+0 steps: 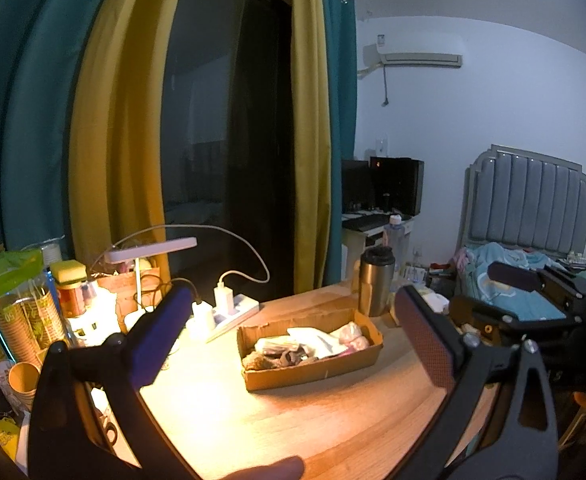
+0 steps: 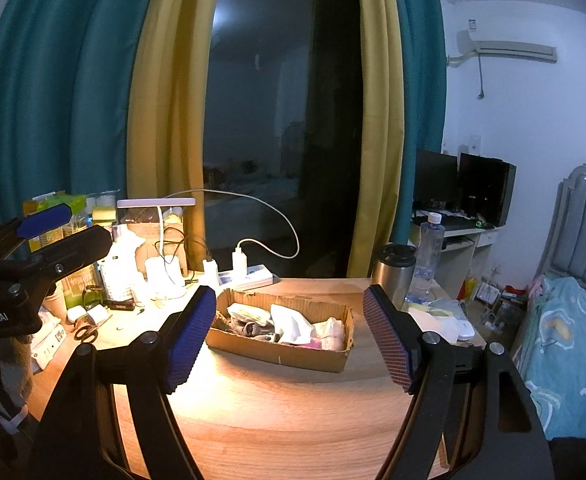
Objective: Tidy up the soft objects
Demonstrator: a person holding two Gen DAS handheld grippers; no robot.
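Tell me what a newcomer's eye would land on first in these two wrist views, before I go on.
First the cardboard box, lying mid-table in the warm pool of light from the desk lamp behind it to the left, filled with crumpled white, pink and grey soft objects. Next the two open grippers: the right gripper frames the box, the left gripper does the same in its own view. Behind, yellow and teal curtains flank a dark window.

A shallow cardboard box (image 2: 281, 350) is sitting flat on the wooden desk, its rim torn and ragged. Soft stuff is lying piled inside it: brown-grey knitted socks (image 2: 249, 326) at the left end, crumpled white cloths (image 2: 291, 322) bunching in the middle, and pale pink bits (image 2: 331, 338) at the right end.
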